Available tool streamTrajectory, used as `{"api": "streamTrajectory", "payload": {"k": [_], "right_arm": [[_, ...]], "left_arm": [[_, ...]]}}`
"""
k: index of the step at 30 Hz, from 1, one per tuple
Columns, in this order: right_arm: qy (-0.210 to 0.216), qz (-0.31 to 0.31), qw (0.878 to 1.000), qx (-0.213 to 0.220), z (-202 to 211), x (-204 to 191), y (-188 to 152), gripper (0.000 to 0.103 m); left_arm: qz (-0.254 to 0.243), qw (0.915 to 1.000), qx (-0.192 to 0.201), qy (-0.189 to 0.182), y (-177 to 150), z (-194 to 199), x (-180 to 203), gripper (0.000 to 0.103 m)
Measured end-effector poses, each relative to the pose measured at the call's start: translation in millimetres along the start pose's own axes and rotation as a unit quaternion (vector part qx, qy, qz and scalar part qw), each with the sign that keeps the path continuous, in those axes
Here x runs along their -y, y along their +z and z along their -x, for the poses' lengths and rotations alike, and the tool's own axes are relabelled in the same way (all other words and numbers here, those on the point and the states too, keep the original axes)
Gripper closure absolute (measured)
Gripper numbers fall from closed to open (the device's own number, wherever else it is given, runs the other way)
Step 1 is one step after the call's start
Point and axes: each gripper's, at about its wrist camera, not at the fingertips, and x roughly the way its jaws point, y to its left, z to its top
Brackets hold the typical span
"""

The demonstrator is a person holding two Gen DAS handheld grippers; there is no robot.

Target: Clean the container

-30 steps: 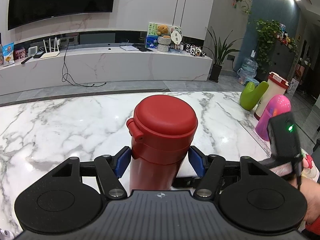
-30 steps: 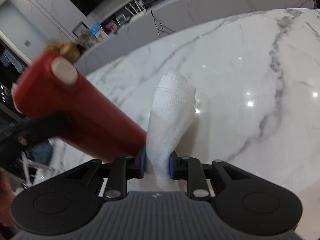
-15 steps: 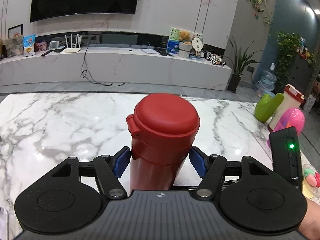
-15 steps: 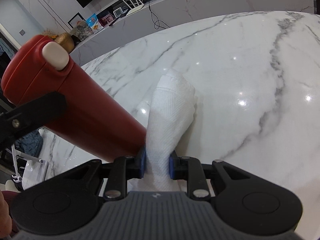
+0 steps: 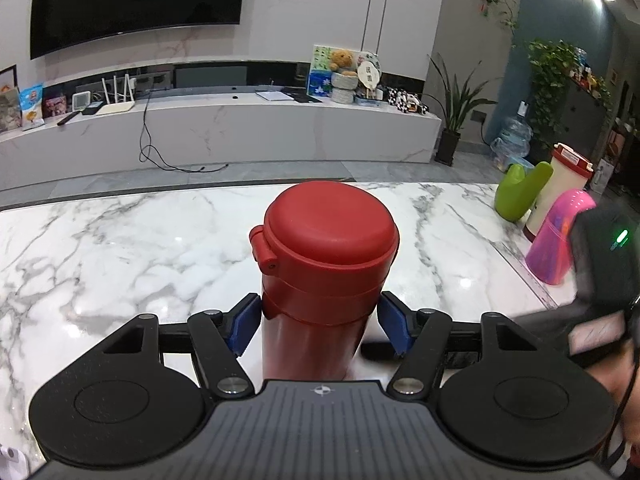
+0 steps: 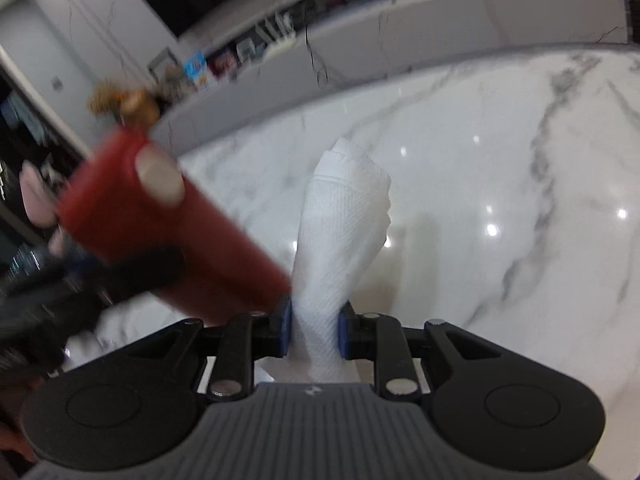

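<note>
Between the fingers of my left gripper [image 5: 320,322] sits the red flask [image 5: 326,268], blue pads closed against its body just under the lid collar, lid shut and pointing away from me over the counter [image 5: 120,240]. My right gripper [image 6: 314,330] is pinched tight on a folded white paper towel [image 6: 340,240], which sticks out forward past the fingertips; the flask's side lies immediately to the left of those fingers, its red wall touching or almost touching the towel's base. What has changed in the last half second: the right wrist view has gone smeared, with the flask, the left gripper clamped around it and the room behind all blurred, where half a second ago they were sharp, and the flask's pale button [image 6: 158,178] now sits higher and more central. I read that as a quick wiping stroke of towel along the flask wall, so the cleaning looks under way rather than finished. Farther out, to the right beyond my left fingers, a pink bottle [image 5: 558,240], a green bottle [image 5: 520,192] and a white jug with a red lid [image 5: 560,184] stand at the counter's edge, well clear of the work.
</note>
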Motion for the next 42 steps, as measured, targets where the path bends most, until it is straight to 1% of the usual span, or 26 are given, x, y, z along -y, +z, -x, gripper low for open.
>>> {"api": "streamTrajectory", "payload": {"k": [3,6,8,12,17,22,29,32,36,39,42], "right_arm": [[0.041,-0.023,0.998,0.047,21,2,10,0.078],[0.084,-0.039,0.993,0.071,32,3,17,0.078],[0.096,-0.038,0.992,0.073,33,1,19,0.078],[0.099,-0.040,0.992,0.062,33,5,14,0.078],[0.080,-0.046,0.995,0.037,27,6,11,0.078],[0.050,-0.038,0.998,0.007,16,10,3,0.078],[0.004,-0.006,0.999,-0.043,-10,10,-11,0.078],[-0.008,0.011,0.998,-0.066,-24,8,-18,0.079],[-0.017,0.028,0.997,-0.071,-27,6,-20,0.079],[-0.019,0.024,0.997,-0.070,-26,6,-20,0.079],[-0.020,0.023,0.998,-0.061,-19,6,-16,0.079]], "left_arm": [[-0.007,1.0000,0.000,-0.004,-2,-2,3,0.041],[-0.011,0.9999,0.001,-0.004,-3,-2,5,0.041],[-0.011,0.9999,0.002,-0.003,-4,-2,6,0.041],[-0.005,1.0000,0.003,-0.004,-3,-3,4,0.041],[-0.004,1.0000,0.003,-0.004,-3,-3,4,0.041],[-0.001,1.0000,0.003,-0.003,-3,-3,4,0.041],[-0.002,1.0000,0.004,-0.002,-2,-2,4,0.041],[-0.001,1.0000,0.003,-0.001,-2,-2,4,0.041],[0.000,1.0000,0.003,0.004,-2,-2,6,0.041],[0.016,0.9998,0.006,0.010,-4,-1,6,0.040],[0.037,0.9990,0.012,0.021,-7,0,8,0.036]]}}
